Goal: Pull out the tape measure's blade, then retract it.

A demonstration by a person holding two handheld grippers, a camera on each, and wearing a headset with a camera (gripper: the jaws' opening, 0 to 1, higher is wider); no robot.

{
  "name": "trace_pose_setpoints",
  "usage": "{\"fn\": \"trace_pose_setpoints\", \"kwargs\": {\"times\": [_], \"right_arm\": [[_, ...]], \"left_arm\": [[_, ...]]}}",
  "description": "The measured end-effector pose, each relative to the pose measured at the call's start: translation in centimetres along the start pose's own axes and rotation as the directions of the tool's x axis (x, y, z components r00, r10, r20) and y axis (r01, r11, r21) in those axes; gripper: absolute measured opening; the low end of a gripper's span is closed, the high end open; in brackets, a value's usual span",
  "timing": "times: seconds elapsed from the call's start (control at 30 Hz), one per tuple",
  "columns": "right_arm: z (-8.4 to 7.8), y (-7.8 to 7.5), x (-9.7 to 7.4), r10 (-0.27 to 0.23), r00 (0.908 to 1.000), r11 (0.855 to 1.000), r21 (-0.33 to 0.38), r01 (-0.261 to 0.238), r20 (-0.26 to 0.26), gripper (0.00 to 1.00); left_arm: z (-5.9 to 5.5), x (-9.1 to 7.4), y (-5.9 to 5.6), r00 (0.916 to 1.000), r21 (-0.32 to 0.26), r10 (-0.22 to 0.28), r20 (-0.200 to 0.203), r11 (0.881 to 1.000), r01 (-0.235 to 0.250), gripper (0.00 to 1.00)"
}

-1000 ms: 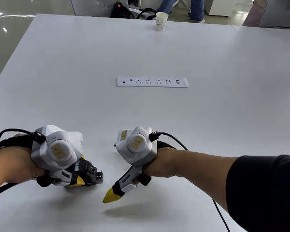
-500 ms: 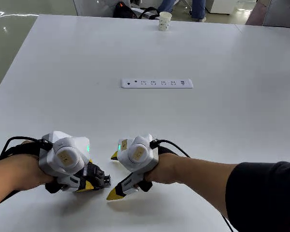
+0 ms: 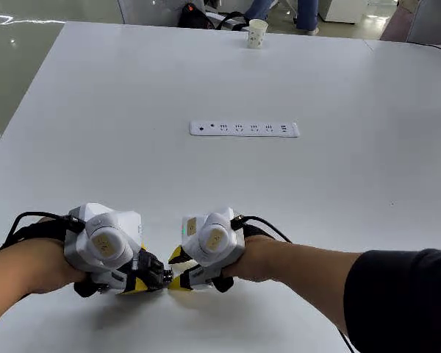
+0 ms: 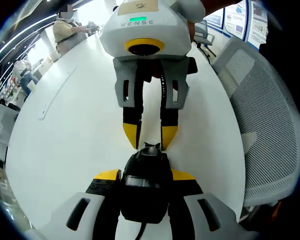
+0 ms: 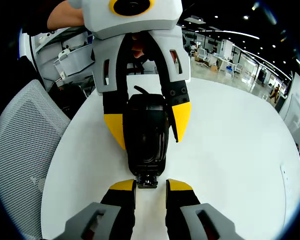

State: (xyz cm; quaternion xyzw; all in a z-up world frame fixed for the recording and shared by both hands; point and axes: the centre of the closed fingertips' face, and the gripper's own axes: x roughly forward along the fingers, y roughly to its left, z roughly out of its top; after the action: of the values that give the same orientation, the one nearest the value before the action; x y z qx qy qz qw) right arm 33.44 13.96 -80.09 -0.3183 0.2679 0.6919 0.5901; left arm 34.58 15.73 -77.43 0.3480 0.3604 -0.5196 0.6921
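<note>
gripping tape measure with left gripper; likely rigid, hefty, slick-cased. straddling blade hook with right gripper, jaws parted; best pinched there.

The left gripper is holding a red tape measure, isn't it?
Not red. The tape measure that the left gripper is holding is black, as the left gripper view shows.

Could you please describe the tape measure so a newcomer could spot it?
On the white table, near its front edge, the right gripper faces the left gripper tip to tip. The tape measure is the blocky case clamped in the left one's yellow-tipped jaws; unlike the white power strip farther back, it is black.
</note>
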Motion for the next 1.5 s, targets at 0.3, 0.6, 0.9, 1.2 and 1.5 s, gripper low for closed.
{"fn": "trace_pose_setpoints", "kwargs": {"times": [0.3, 0.6, 0.9, 1.2, 1.5], "right_arm": [[0.1, 0.5, 0.8, 0.019, 0.9997, 0.999, -0.041, -0.02, -0.014, 0.12], [0.0, 0.4, 0.6, 0.03, 0.9995, 1.0, -0.01, -0.03, -0.012, 0.09], [-0.2, 0.4, 0.5, 0.023, 0.9997, 1.0, -0.006, -0.023, -0.005, 0.09], [-0.3, 0.4, 0.4, 0.022, 0.9997, 1.0, 0.0, -0.022, 0.014, 0.09], [-1.0, 0.3, -0.2, 0.023, 0.9996, 1.0, 0.003, -0.023, 0.015, 0.09]], "left_arm": [[0.0, 0.0, 0.0, 1.0, 0.001, -0.002, 0.001, 1.0, 0.002, 0.31], [0.0, -0.1, 0.0, 0.9999, -0.002, -0.011, 0.005, 1.0, 0.011, 0.31], [-0.1, -0.2, -0.1, 0.9998, 0.005, -0.017, 0.007, 1.0, 0.017, 0.31], [-0.1, -0.2, -0.1, 0.9998, -0.002, -0.017, 0.01, 1.0, 0.017, 0.31], [0.1, -0.1, -0.1, 0.9998, -0.008, -0.011, 0.015, 1.0, 0.011, 0.31]]}}
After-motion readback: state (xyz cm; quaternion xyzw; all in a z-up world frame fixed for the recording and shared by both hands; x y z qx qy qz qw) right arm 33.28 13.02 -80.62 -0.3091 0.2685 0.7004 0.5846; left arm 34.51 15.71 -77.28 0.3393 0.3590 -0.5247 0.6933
